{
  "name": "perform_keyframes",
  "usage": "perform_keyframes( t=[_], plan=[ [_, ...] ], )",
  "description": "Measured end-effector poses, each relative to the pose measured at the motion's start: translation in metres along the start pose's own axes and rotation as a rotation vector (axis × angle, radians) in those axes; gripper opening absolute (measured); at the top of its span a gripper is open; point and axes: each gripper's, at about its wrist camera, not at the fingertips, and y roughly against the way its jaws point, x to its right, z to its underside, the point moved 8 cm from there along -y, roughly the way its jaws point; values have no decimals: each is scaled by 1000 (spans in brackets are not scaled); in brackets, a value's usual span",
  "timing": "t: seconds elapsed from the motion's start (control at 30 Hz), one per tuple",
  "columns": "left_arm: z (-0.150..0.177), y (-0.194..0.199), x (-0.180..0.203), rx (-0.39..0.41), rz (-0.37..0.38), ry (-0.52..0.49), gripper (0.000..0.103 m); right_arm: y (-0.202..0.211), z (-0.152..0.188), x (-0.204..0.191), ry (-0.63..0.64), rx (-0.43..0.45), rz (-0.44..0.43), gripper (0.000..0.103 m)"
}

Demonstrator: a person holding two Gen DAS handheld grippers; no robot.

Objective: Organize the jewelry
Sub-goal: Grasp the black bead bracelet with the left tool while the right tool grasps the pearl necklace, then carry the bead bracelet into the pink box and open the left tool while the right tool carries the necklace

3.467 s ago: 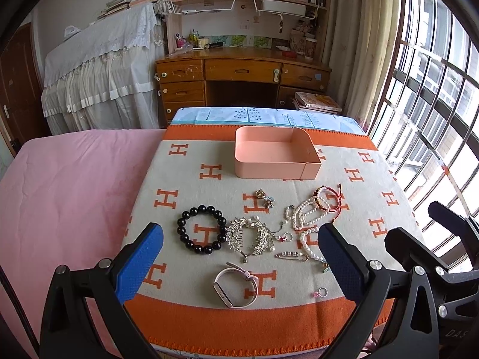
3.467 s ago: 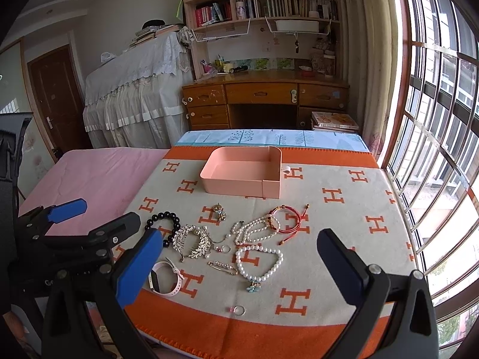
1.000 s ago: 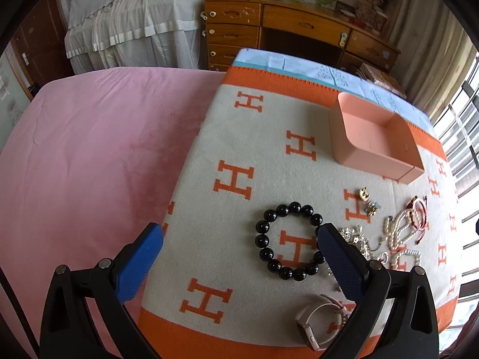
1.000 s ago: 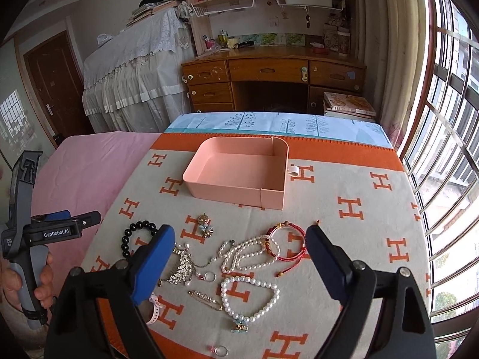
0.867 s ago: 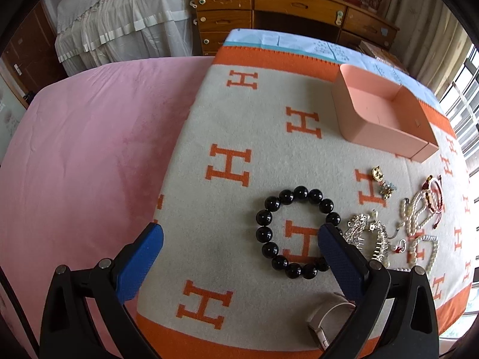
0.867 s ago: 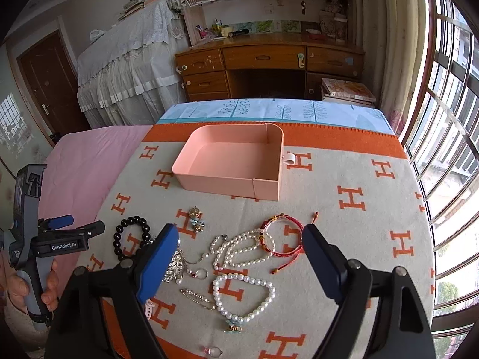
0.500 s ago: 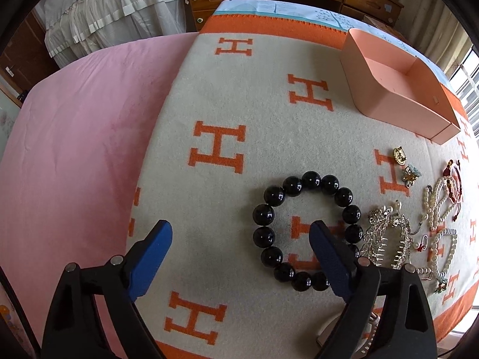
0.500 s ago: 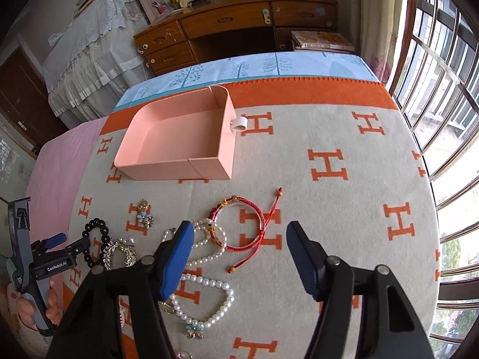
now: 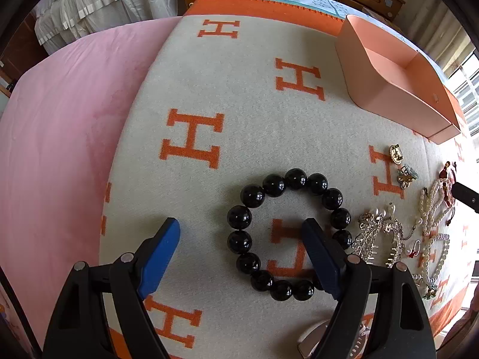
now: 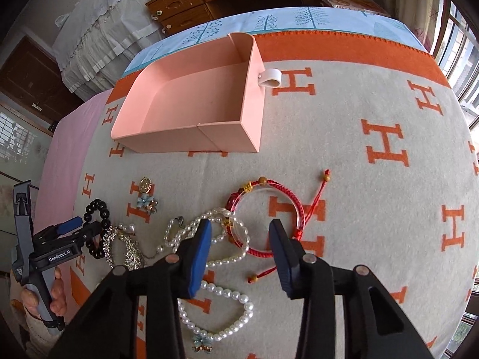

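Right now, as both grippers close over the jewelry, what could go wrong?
1. The right gripper is closing over the red bracelet, which overlaps a pearl strand; both may lift together.
2. The left gripper is closing with one finger inside the black bracelet and one outside; the round beads may slip free.

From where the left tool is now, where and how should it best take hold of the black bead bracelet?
Grip the near left arc of the black bead bracelet, coming straight down. It lies flat as an open ring on the blanket, and one finger of the closing left tool already sits inside the ring, the other outside, so closing should pinch that bead strand.
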Motion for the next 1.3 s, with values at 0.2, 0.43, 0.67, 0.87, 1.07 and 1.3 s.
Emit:
perform_keyframes(
  t=[0.2,0.43,0.67,0.87,1.07,1.3],
  plan=[
    [2,2,10,17,0,-5,71,-13,-1,-3,27,-18,-10,14],
    [3,11,20,39,6,1,13,-3,0,-6,27,14,-17,5],
    [8,29,22,51,68,30,13,30,3,-18,65,77,-24,5],
    [1,82,33,142,102,6,13,70,-2,-43,130,148,-37,5],
    [-24,138,52,240,105,-62,13,120,-21,-74,192,259,-36,5],
    [-70,188,83,362,106,-113,13,166,-58,-92,201,397,-4,5]
  ],
)
